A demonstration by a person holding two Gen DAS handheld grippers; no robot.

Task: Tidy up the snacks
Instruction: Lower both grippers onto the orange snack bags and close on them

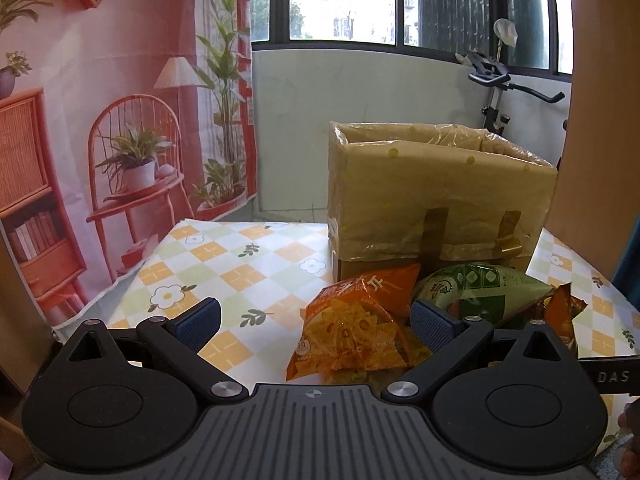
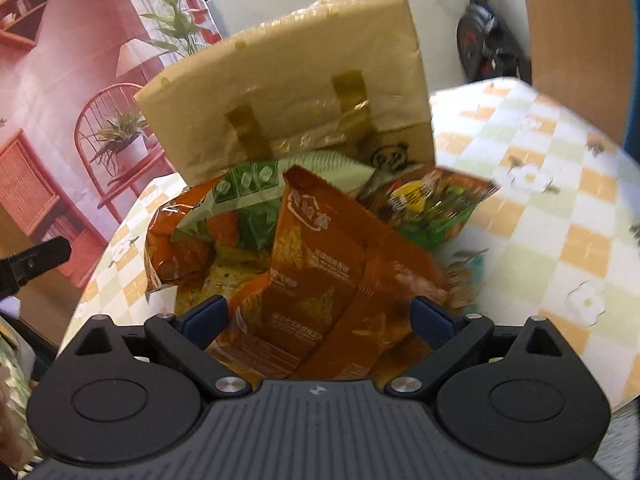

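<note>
Behind the table hangs a pink backdrop printed with shelves, a chair and plants, and at 12 o'clock in the left view a dark-framed window looks onto buildings, with an exercise bike at 1 o'clock. Under everything lies the table, covered in a checked cloth of orange, green and white squares with flowers. At its far side stands the box, open at the top, lined with yellowish plastic held down by two tape strips. Just in front of the box lies a pile of snack bags: an orange chip bag at 6 o'clock from the box, a green bag beside it at 3 o'clock, touching it, and in the right view a brown-orange bag standing tilted on top of the pile, with a smaller green and yellow bag at 2 o'clock from it, against the box. The left gripper is released, its jaws spread wide, the orange chip bag between them but untouched. The right gripper is also released, jaws wide either side of the brown-orange bag, whether touching it I cannot tell.
</note>
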